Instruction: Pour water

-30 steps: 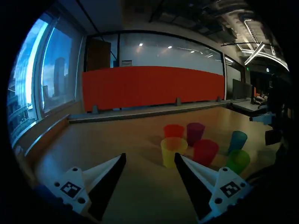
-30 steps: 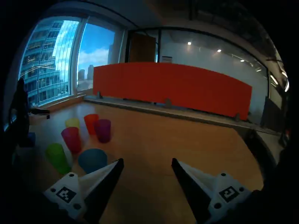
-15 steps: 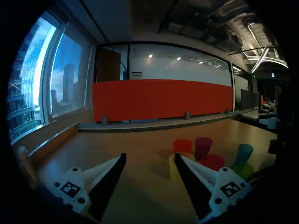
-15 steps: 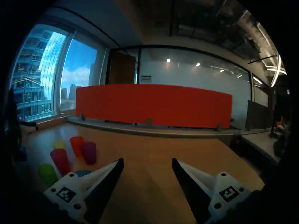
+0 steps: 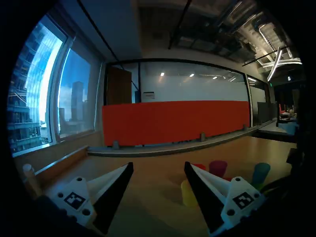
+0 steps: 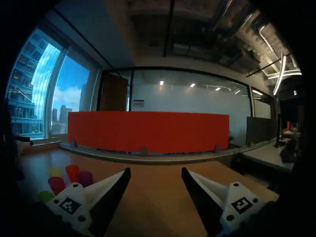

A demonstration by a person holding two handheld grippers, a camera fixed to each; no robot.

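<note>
Coloured cups [image 5: 218, 168] upright, L tongs [image 5: 158, 163] agape

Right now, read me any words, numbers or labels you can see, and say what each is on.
No text reads clearly.
Small white sign on the glass wall by the brown door: too small to read.
Black-and-white square markers on the left hand-held gripper and right hand-held gripper: patterns, no words.

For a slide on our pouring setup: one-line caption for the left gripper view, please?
Open left gripper over a wooden table, coloured cups clustered ahead on its right, orange partition behind.
</note>
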